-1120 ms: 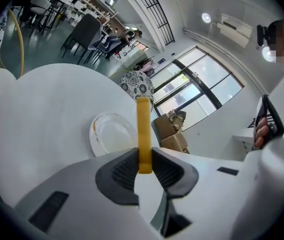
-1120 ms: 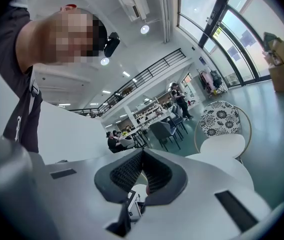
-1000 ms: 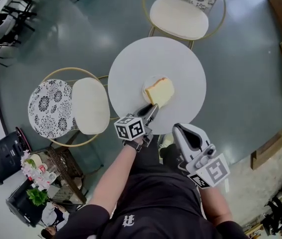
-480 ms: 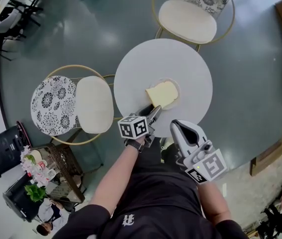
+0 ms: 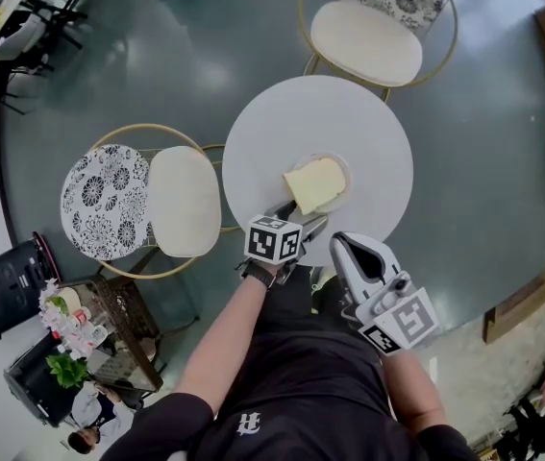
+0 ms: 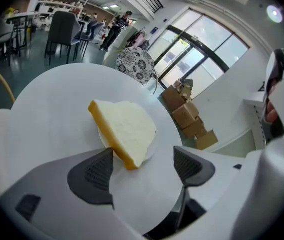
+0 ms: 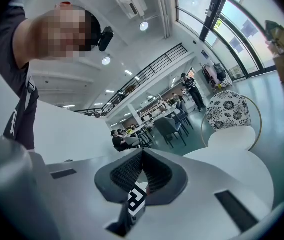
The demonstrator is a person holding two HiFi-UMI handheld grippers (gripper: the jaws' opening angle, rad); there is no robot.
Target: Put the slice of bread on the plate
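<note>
At the near edge of the round white worktop (image 5: 349,123), the right tongs (image 5: 347,246) are held off the rim with their ribbed dark pads pressed together and nothing between them. The left tongs (image 5: 298,217) reach in over the same near edge. Their jaws have just been opening and now stand wide apart. The near corner of the slice of bread (image 5: 315,182) lies between the jaw tips, close beside one pad, and is not squeezed.

One slice is seen. It is pale and soft-looking, with a yellow crust along its straight side, and it lies flat on the single plate (image 5: 344,169). This plate is small, round and white, and it sits on the near half of the worktop. The bread covers most of the plate and overhangs it on the side toward the left tongs. Nothing else rests on the worktop.

Two chairs are counted, each with a gold wire frame, a cream seat and a black-and-white flowered back. One chair (image 5: 181,200) is tucked against the worktop's left side and the other chair (image 5: 366,29) stands at its far side. Beyond the worktop, brown cardboard boxes (image 6: 187,114) are stacked on the glossy grey-green floor (image 5: 205,46).
</note>
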